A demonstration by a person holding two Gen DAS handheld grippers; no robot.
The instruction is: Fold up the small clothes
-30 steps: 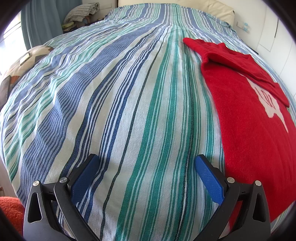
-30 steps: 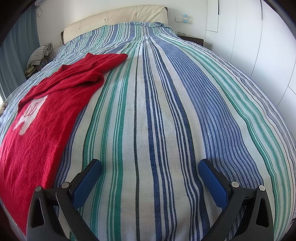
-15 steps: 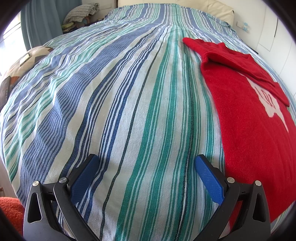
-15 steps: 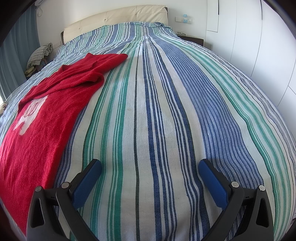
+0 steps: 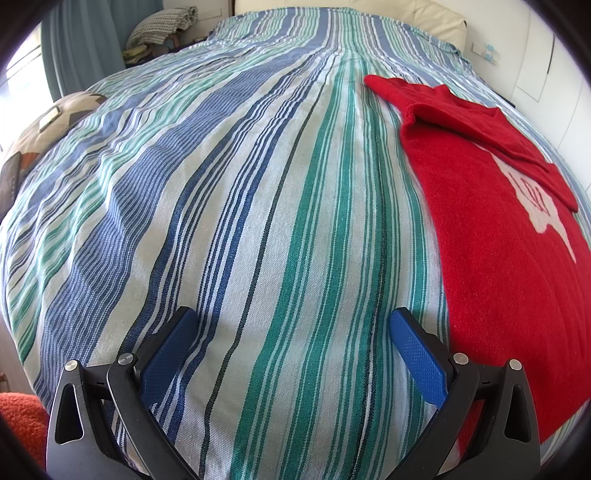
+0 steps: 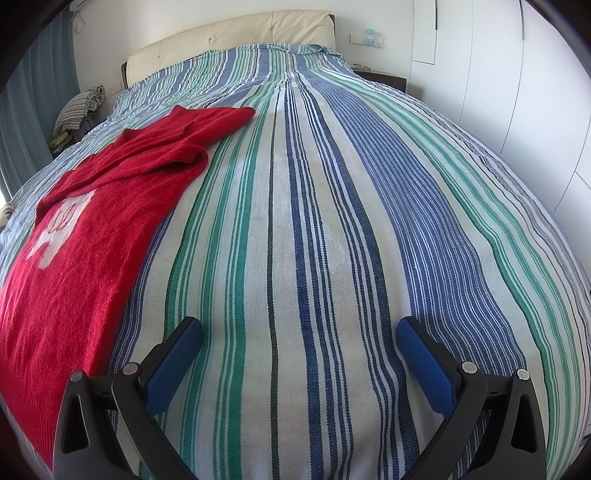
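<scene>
A red knit sweater [image 5: 498,236] with a white motif lies flat on the striped bedspread [image 5: 258,206], one sleeve folded across its chest. It is at the right in the left wrist view and at the left in the right wrist view [image 6: 85,240]. My left gripper [image 5: 291,325] is open and empty over bare bedspread, just left of the sweater's edge. My right gripper [image 6: 299,332] is open and empty over bare bedspread [image 6: 332,221], to the right of the sweater.
A cream headboard [image 6: 236,33] stands at the far end. A patterned cushion [image 5: 40,129] lies at the bed's left side. Folded checked cloth [image 5: 162,22] sits by a blue curtain [image 5: 74,48]. White wardrobe doors [image 6: 517,92] line the right. An orange fabric [image 5: 18,413] is below the bed's near left corner.
</scene>
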